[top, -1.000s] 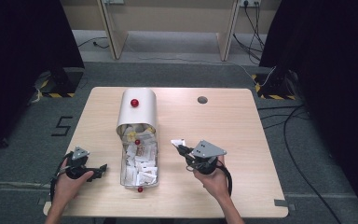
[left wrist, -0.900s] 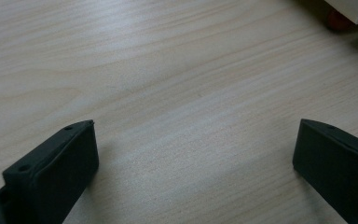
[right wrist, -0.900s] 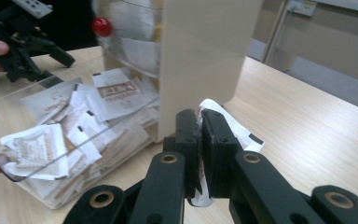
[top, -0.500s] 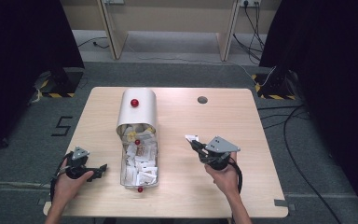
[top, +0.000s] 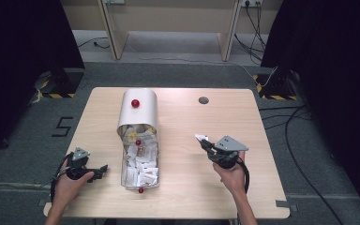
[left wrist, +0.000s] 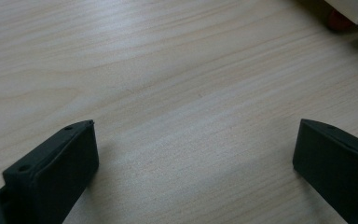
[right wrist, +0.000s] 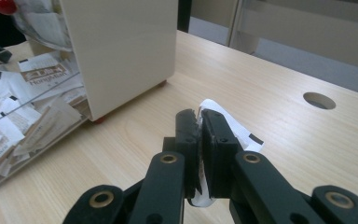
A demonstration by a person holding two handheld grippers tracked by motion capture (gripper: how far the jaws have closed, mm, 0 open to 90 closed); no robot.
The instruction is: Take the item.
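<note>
Pinching a light, floppy paper sachet (right wrist: 223,122) flat by its middle, I'm carrying it in my right gripper (right wrist: 199,122) toward three o'clock of the dispenser box (top: 138,111), left gripper (left wrist: 191,163) resting agape.

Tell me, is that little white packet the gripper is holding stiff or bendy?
Probably bendy. In the right gripper view the packet curves over above the shut jaws of the right gripper, so it looks thin and soft. It is likely light too: a pinch at one part holds it up. The heaped packets in the tray lie crumpled, which suggests they fold easily.
</note>
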